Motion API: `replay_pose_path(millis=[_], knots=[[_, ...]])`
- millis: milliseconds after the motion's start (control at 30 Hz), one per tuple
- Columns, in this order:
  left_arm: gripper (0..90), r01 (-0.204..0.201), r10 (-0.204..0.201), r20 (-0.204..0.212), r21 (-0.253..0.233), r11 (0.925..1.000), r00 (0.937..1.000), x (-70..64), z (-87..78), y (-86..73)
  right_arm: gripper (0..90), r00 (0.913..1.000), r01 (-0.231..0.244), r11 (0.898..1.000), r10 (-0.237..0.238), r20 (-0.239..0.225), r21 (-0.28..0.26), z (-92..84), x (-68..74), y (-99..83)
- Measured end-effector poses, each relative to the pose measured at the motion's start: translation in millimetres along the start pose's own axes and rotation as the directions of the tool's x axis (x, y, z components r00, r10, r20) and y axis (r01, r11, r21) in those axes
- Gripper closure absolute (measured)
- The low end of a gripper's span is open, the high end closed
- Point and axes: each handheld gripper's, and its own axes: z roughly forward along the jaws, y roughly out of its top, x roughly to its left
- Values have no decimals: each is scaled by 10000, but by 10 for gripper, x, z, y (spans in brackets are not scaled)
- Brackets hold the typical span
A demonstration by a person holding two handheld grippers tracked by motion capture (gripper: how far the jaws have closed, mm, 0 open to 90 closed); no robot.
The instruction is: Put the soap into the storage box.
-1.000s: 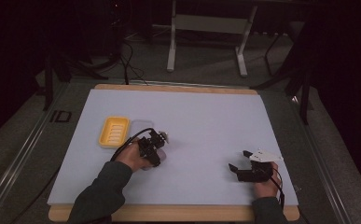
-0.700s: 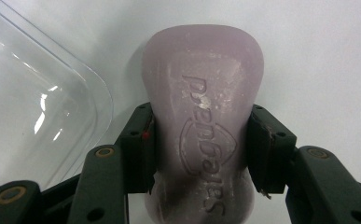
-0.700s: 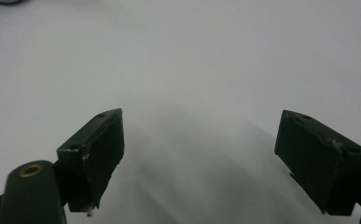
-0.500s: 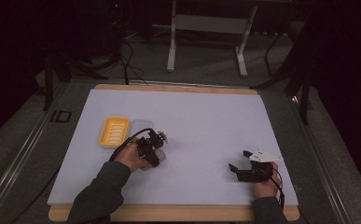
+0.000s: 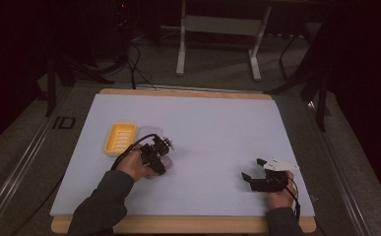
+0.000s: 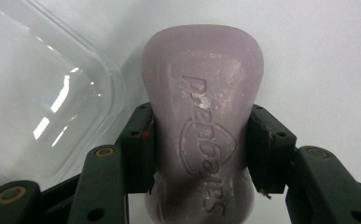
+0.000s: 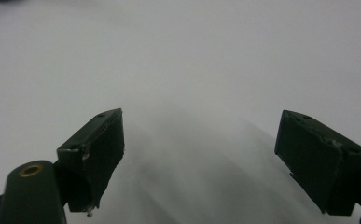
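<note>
Two hand-held grippers: left [image 6: 199, 154] clamps a soap bar [image 6: 201, 116] beside a clear lid [image 6: 38, 93]; right [image 7: 215, 158] gapes.

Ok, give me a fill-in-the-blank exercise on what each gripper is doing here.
1. The left gripper is shut on a pale purple bar of ____.
2. The right gripper has its jaws ____ over the bare table.
3. The ribbed dish beside the left hand is ____ in colour.

Missing words: soap; open; yellow.

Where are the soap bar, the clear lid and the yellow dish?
soap bar [image 6: 201, 140], left gripper view, its embossed top face.
clear lid [image 6: 38, 102], left gripper view, its flat middle.
yellow dish [image 5: 119, 138], high view, its ribbed inside.
</note>
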Motion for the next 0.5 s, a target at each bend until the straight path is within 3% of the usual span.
replay_pose_path(millis=[500], knots=[[502,211,-218,-168,-384,9990,9996,58,-147,-42,153,10000,-19,10000,19,1,-46,-4,-2,-1]])
